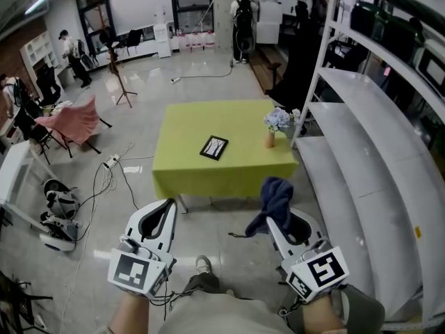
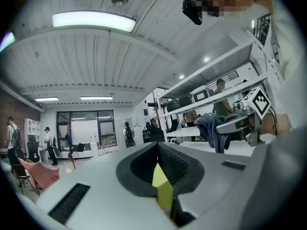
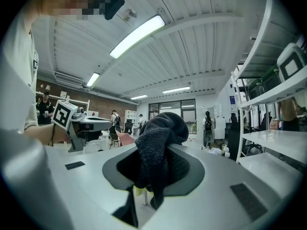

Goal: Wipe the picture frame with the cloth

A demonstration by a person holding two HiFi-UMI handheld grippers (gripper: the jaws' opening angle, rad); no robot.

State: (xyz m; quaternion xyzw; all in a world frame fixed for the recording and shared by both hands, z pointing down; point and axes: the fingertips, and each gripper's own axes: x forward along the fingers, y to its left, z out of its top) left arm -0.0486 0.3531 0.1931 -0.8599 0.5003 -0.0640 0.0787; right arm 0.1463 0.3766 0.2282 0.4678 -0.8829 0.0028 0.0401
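Note:
A small black picture frame [image 1: 214, 147] lies flat on the yellow-green table [image 1: 208, 172], well ahead of both grippers. My right gripper [image 1: 272, 218] is shut on a dark blue cloth [image 1: 276, 193], which bunches up over its fingertips and hangs down; in the right gripper view the cloth [image 3: 158, 143] fills the jaws. My left gripper [image 1: 169, 202] is held beside it at the same height, shut and holding nothing. In the left gripper view its jaws [image 2: 158, 150] meet at the tip, and the right gripper [image 2: 240, 123] with the cloth [image 2: 211, 128] shows to the right.
A small vase of flowers [image 1: 272, 131] stands at the table's right edge. White shelving [image 1: 361, 138] runs along the right. A pink chair [image 1: 73, 120], cables [image 1: 111, 162] and gear lie on the floor at left. People stand far back.

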